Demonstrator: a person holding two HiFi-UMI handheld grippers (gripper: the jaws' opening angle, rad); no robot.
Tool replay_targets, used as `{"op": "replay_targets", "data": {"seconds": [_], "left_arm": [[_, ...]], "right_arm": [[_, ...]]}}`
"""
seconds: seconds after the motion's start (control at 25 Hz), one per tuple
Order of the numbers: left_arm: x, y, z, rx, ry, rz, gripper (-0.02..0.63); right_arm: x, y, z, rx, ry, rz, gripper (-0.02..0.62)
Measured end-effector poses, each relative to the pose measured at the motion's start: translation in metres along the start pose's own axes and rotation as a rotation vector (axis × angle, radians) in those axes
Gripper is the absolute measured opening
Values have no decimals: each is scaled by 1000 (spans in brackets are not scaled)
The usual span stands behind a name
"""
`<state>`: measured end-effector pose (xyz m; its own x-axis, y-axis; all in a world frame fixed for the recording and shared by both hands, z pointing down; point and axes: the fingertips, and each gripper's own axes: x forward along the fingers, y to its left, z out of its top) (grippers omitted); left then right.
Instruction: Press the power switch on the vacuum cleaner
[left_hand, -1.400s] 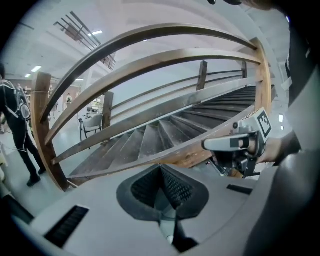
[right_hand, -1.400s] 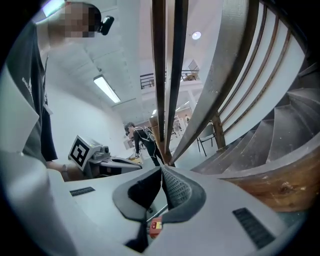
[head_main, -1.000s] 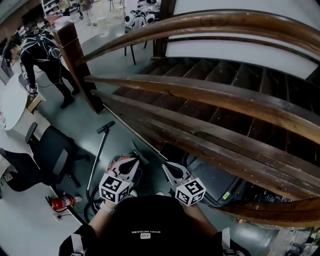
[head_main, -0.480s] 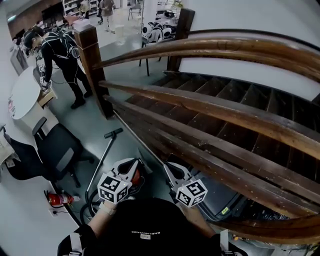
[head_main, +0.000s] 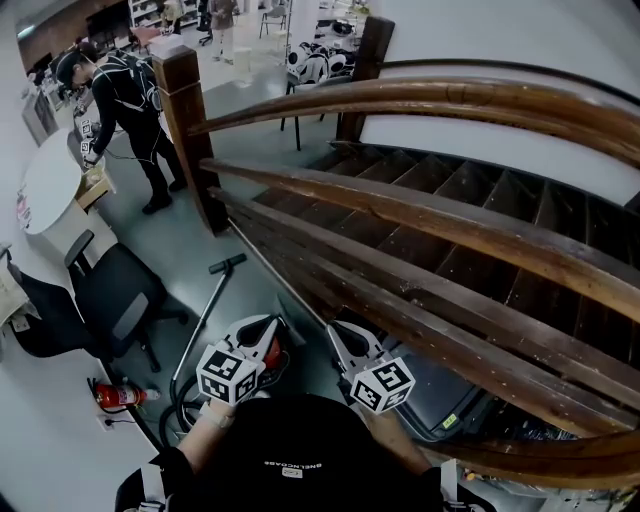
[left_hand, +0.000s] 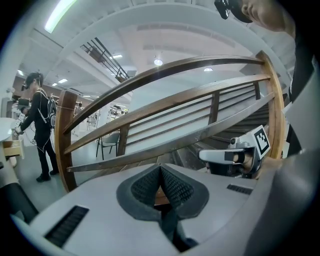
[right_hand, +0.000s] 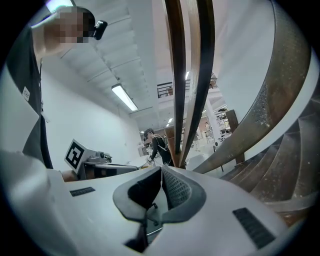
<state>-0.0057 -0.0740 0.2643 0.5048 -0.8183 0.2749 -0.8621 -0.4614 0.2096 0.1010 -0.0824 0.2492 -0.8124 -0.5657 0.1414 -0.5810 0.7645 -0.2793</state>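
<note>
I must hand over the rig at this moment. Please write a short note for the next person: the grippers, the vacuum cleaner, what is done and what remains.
Left gripper: jaws shut, empty, held in front of the chest.
Right gripper: the same.
Vacuum cleaner: on the floor beside the staircase, body partly hidden under the left gripper, wand stretched ahead.
Done: nothing visible; neither gripper touches it.
Left: find the power switch, not visible here, and press it.
</note>
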Motion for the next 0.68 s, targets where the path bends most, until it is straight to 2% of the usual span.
{"op": "replay_targets", "data": {"seconds": [0.68], "left_arm": [[7,-4,11,28,-8,-32,14]], "right_arm": [[2,2,5,-14,-10,-11,29]]}}
